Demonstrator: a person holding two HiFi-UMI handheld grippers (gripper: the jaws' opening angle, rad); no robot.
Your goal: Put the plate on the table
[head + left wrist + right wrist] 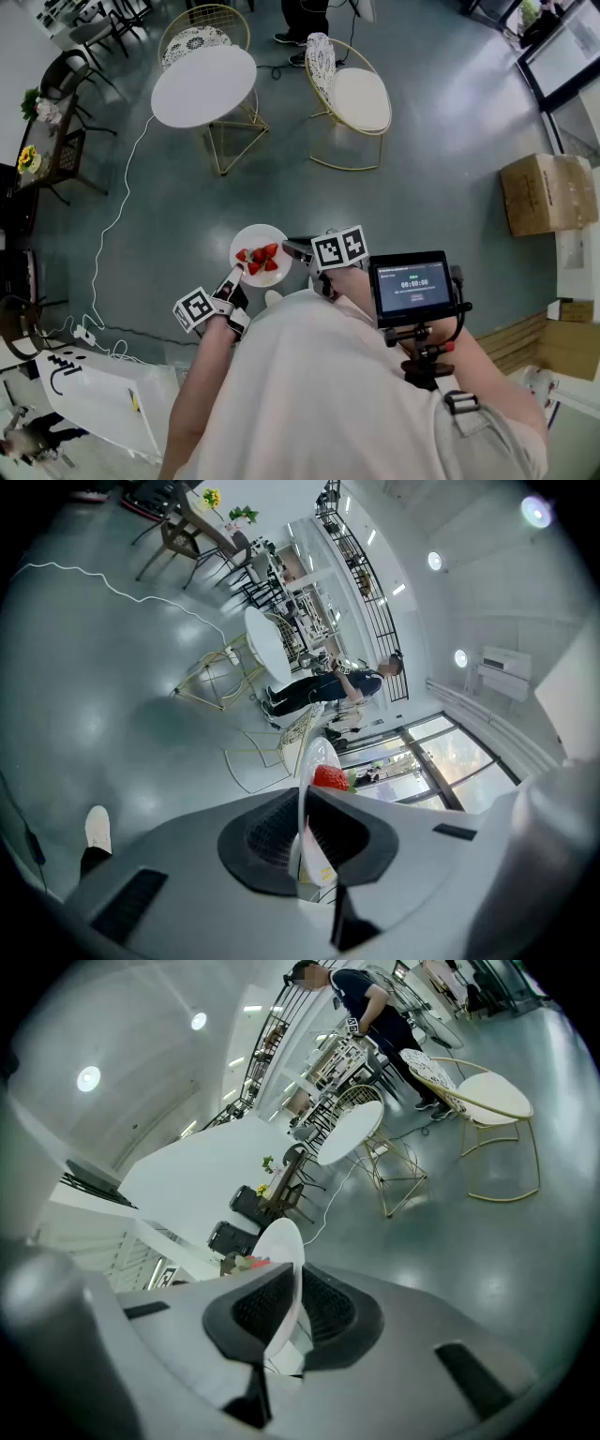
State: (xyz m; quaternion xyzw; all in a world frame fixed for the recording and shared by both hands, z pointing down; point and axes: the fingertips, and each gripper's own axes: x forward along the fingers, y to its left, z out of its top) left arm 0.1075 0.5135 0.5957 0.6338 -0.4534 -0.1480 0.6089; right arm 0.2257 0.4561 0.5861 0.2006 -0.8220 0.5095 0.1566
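Left gripper (233, 279) and right gripper (296, 249) clamp one plate (261, 233) of strawberries (259, 259).

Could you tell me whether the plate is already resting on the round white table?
No: the left gripper and the right gripper hold the plate over the floor, short of the round table.

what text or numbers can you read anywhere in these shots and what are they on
No text is legible enough to quote.
Screen on the person's chest rig: a timer-like row of digits and small print, too small to read.
Cubes on the left gripper and right gripper: square marker patterns only, no letters.
Plate, gripped by both: no print.
Cardboard box: no legible print.
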